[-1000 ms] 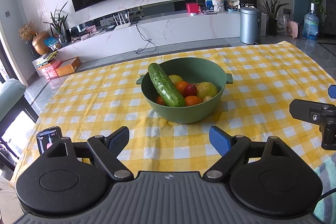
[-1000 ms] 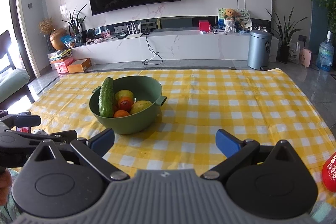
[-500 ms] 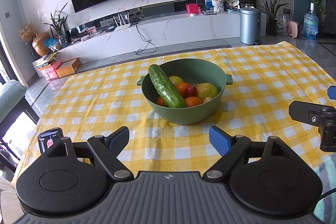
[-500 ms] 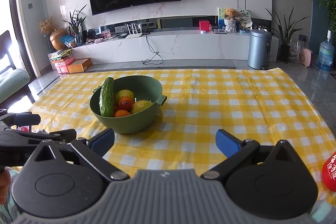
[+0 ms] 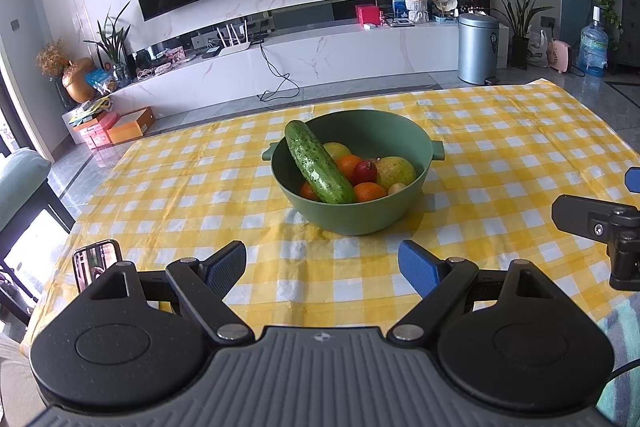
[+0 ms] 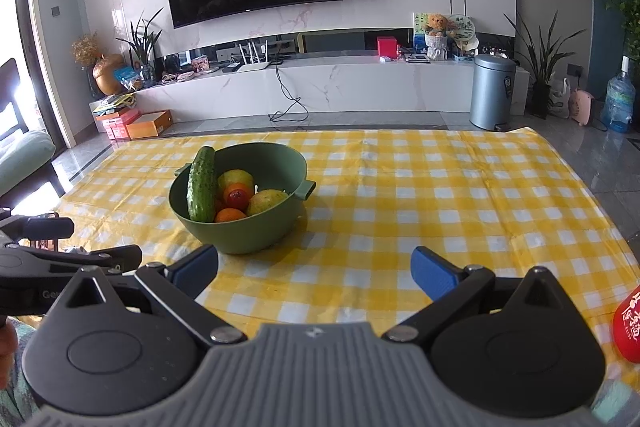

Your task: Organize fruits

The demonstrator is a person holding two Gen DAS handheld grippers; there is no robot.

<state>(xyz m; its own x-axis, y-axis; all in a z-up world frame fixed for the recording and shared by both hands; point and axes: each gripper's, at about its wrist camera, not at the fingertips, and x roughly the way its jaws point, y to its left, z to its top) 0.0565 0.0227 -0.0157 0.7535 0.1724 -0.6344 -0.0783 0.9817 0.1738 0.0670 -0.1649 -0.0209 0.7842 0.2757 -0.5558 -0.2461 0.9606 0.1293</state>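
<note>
1. Left wrist view: the left gripper (image 5: 322, 265) hangs with its jaws spread wide and empty over the near edge of the table (image 5: 520, 155). The green bowl (image 5: 352, 215) sits straight ahead near the table's middle, well apart from the fingertips. The cucumber (image 5: 319, 167) leans on the bowl's left rim, its top end sticking out. It looks stiff, fairly heavy and slick-skinned, so a grip across its exposed upper half seems best. The oranges (image 5: 370, 191), a red fruit (image 5: 365, 169) and a yellow-green fruit (image 5: 395, 171) are round and likely to roll.

2. Right wrist view: the right gripper (image 6: 314, 273) is likewise released and holds nothing. The bowl (image 6: 244, 231) lies ahead and to its left, toward the table's left edge; the cucumber (image 6: 202, 185) stands nearly upright at the bowl's left side.
</note>
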